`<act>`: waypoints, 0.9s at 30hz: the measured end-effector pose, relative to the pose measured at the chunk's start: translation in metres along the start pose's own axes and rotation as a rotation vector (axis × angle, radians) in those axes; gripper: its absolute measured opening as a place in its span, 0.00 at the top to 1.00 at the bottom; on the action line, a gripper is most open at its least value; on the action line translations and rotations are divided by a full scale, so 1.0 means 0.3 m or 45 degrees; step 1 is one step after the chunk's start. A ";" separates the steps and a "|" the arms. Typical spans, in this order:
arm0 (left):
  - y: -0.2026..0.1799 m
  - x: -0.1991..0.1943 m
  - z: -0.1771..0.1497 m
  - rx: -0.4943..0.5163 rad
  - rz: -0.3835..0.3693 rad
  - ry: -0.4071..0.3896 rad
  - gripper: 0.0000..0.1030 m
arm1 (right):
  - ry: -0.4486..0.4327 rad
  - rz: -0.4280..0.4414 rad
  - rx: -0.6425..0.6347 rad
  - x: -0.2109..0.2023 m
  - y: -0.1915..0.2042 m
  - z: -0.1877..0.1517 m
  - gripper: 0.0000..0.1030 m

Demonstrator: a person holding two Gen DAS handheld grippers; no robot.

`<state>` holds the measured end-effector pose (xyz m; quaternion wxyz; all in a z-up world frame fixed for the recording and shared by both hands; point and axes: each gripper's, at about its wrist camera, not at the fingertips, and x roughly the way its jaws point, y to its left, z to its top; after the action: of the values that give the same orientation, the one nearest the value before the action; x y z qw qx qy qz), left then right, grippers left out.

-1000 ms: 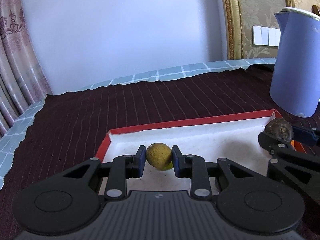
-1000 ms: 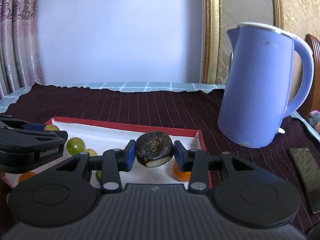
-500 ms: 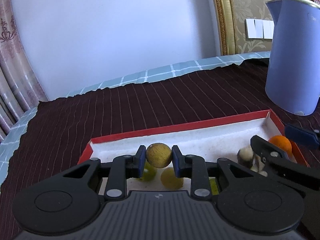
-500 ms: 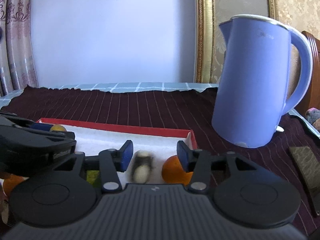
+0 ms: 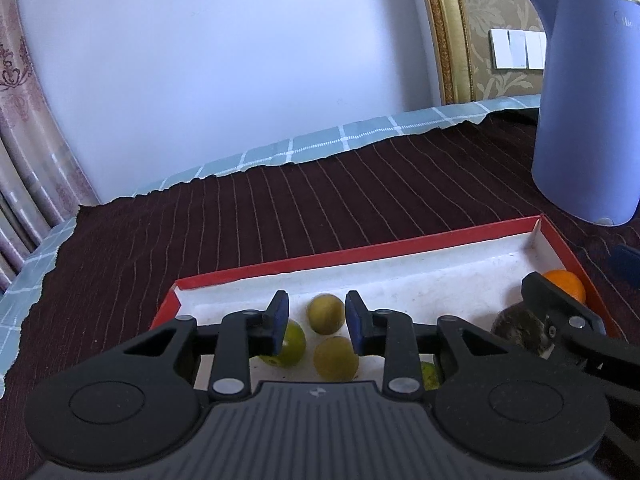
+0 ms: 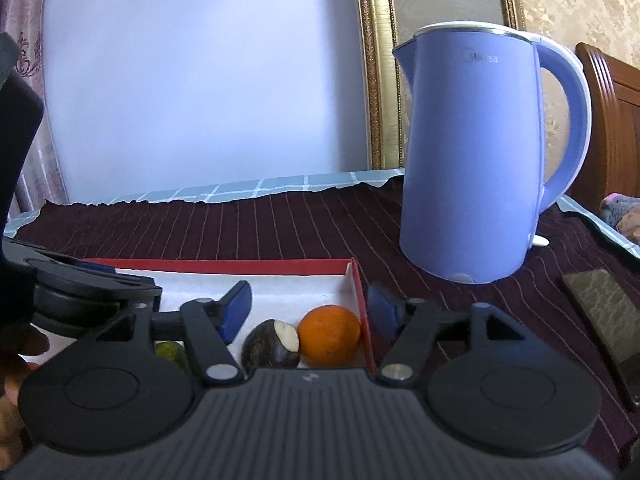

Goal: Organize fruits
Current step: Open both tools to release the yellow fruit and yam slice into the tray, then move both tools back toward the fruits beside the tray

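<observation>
The fingers (image 5: 278,316) of the left gripper (image 5: 317,320) stand apart with nothing between their blue pads, hovering over the near left part of the red-rimmed tray (image 5: 360,254). Below the gap, a yellow-green round fruit (image 5: 325,313) lies on the tray's white lining, a second one (image 5: 335,357) just nearer at 6 o'clock from it, and a greener one (image 5: 290,345) at 8 o'clock, partly hidden by the left pad. Another small green fruit (image 5: 429,374) peeks out behind the right finger link.

The right gripper (image 6: 310,312) is likewise spread wide and holds nothing; its fingers (image 6: 236,312) straddle the tray's right end wall, one pad inside the tray and the other outside, over the dark striped cloth (image 6: 280,224). Between them, in the tray's right corner, sit a dark brown water chestnut (image 6: 270,346) with a pale cut face and, touching it at 3 o'clock, an orange (image 6: 329,334) against the red wall.

On the worktop beyond the tray, at 1 o'clock, stands a lavender electric kettle (image 6: 472,160). A dark flat slab (image 6: 604,308) lies on the cloth at the far right.
</observation>
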<state>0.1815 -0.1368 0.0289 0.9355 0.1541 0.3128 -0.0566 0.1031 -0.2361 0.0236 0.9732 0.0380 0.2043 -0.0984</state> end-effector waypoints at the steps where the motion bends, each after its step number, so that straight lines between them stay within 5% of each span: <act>1: 0.003 -0.005 -0.002 -0.004 0.001 -0.002 0.71 | -0.007 -0.005 -0.003 -0.003 0.001 -0.001 0.33; 3: 0.011 -0.013 -0.006 -0.008 0.007 -0.001 0.68 | -0.019 -0.015 -0.008 -0.010 0.003 -0.004 0.27; 7: 0.046 -0.043 -0.038 -0.027 0.046 0.003 0.45 | -0.031 -0.023 -0.008 -0.025 0.008 -0.009 0.16; 11: 0.101 -0.083 -0.080 -0.054 0.089 -0.010 0.44 | -0.069 -0.017 -0.058 -0.053 0.036 -0.017 0.00; 27: 0.238 -0.160 -0.189 -0.177 0.016 -0.003 0.44 | -0.013 0.036 -0.152 -0.107 0.124 -0.059 0.00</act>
<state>0.1254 -0.0503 0.0330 0.9446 0.0906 0.3141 -0.0291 0.0749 -0.1921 0.0216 0.9761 -0.0177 0.2043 -0.0724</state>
